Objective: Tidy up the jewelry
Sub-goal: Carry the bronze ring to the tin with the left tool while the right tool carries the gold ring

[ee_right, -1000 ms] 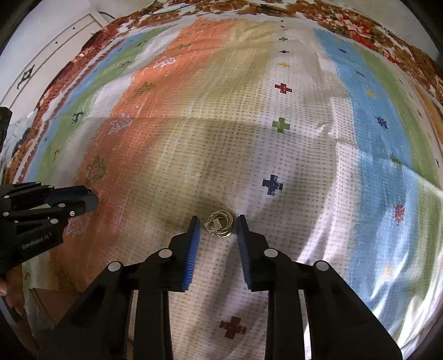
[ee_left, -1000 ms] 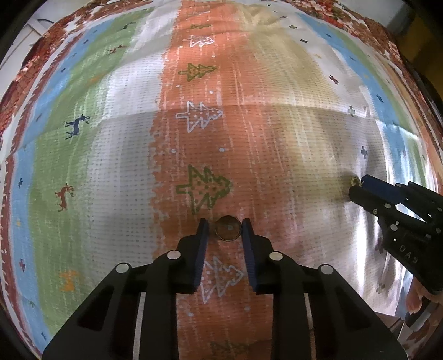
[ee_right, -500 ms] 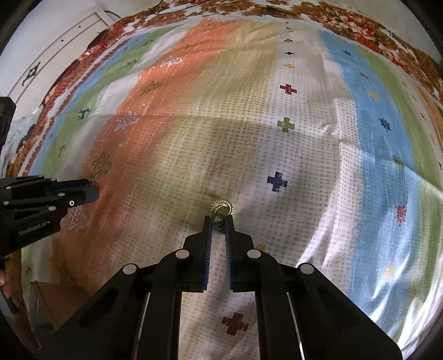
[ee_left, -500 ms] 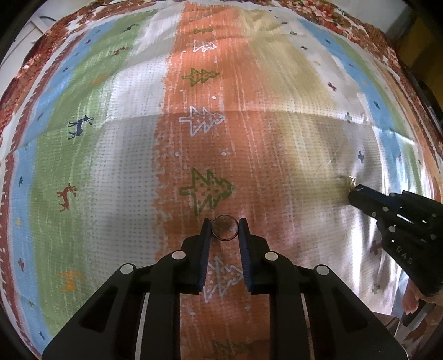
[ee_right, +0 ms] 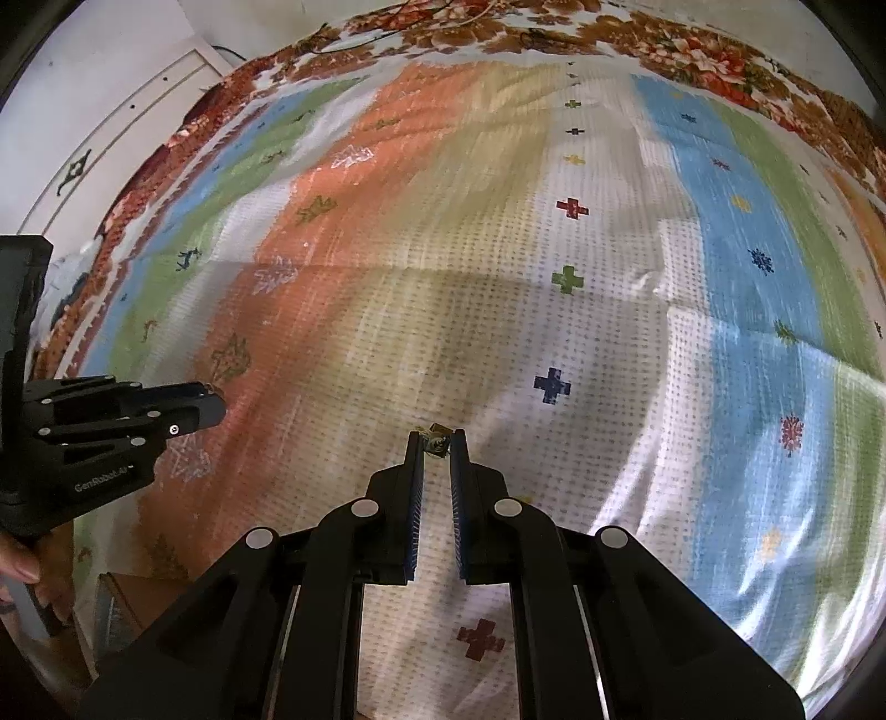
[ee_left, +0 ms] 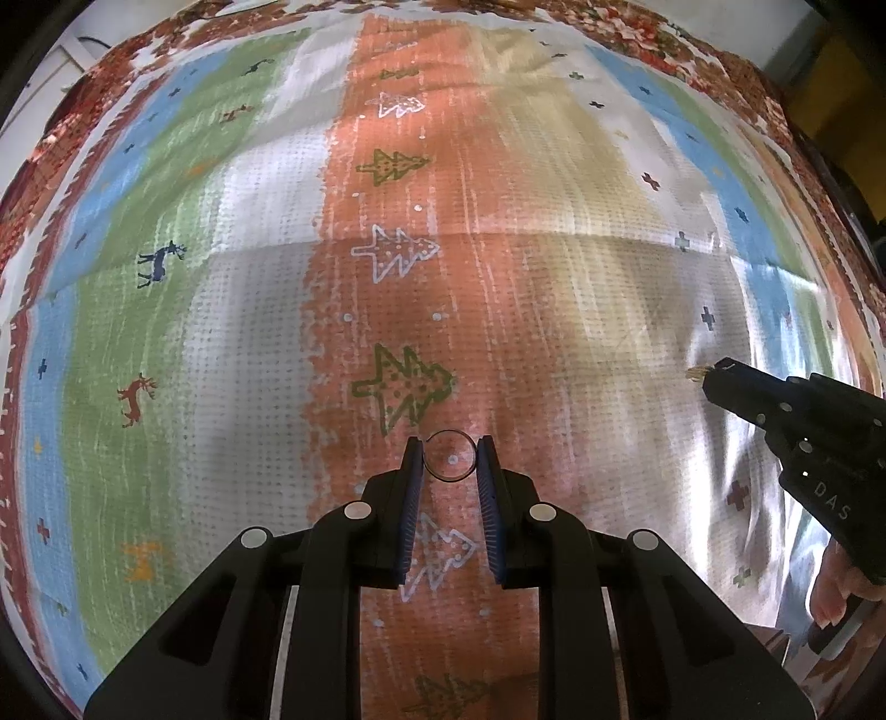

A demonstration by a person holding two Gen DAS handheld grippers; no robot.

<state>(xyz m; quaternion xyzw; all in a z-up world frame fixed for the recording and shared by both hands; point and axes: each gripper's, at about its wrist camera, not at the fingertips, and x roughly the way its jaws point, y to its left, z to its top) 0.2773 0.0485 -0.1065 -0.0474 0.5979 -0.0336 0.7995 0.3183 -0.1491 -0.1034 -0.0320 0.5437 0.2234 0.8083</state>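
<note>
In the left wrist view my left gripper [ee_left: 449, 451] is shut on a thin round ring [ee_left: 449, 456], held between the fingertips above the orange stripe of the patterned cloth [ee_left: 221, 310]. In the right wrist view my right gripper [ee_right: 437, 440] is shut on a small gold piece of jewelry [ee_right: 437, 438], lifted off the cloth. The right gripper also shows at the right edge of the left wrist view [ee_left: 714, 374], with a bit of gold at its tip. The left gripper shows at the left of the right wrist view [ee_right: 213, 407].
The striped cloth with trees, deer and crosses covers the whole surface, over a floral bedspread [ee_right: 664, 50]. A cardboard box corner [ee_right: 127, 603] sits at the lower left in the right wrist view. A white wall panel [ee_right: 111, 138] stands behind on the left.
Both grippers closed on their pieces: the left on the ring, the right on the gold jewelry. Both have since lifted off the cloth, and the views have drawn back.
</note>
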